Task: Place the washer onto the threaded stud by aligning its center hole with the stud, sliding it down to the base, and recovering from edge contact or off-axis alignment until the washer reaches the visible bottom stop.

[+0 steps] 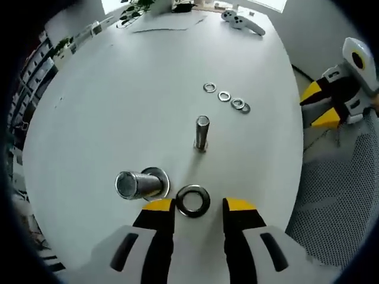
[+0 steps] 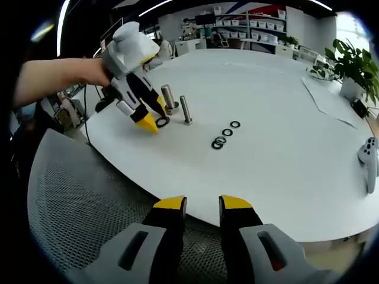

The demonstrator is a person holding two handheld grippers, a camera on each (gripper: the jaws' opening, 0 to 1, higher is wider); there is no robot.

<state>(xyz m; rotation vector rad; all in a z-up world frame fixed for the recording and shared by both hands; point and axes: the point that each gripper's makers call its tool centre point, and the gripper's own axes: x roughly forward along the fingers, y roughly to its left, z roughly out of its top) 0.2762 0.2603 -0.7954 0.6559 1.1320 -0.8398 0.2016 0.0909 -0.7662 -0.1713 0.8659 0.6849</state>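
A: Status of the washer (image 1: 193, 200)?

B: Flat on the bench (image 1: 118, 106), between the yellow tips of the left gripper (image 1: 198, 205). Jaws stand apart, one on each side of the ring; whether they touch its edge, cannot tell. Not lifted.

A: And the threaded stud (image 1: 202, 132)?

B: Upright, bare, just beyond the washer. Nothing on its shank. A wider flanged post (image 1: 140, 183) stands close at the washer's side.

A: Right gripper (image 2: 198, 204)?

B: Well back, off the bench edge over a mesh chair (image 2: 77, 207). Jaws parted, nothing between them.

A: Spares?

B: A row of spare washers (image 1: 226, 97) farther along the bench, untouched. A controller (image 1: 241, 21) at the far end.

A: Progress?

B: Early, in my judgement. Grasp not confirmed; lifting, centring the hole over the stud and sliding down to the base all remain.
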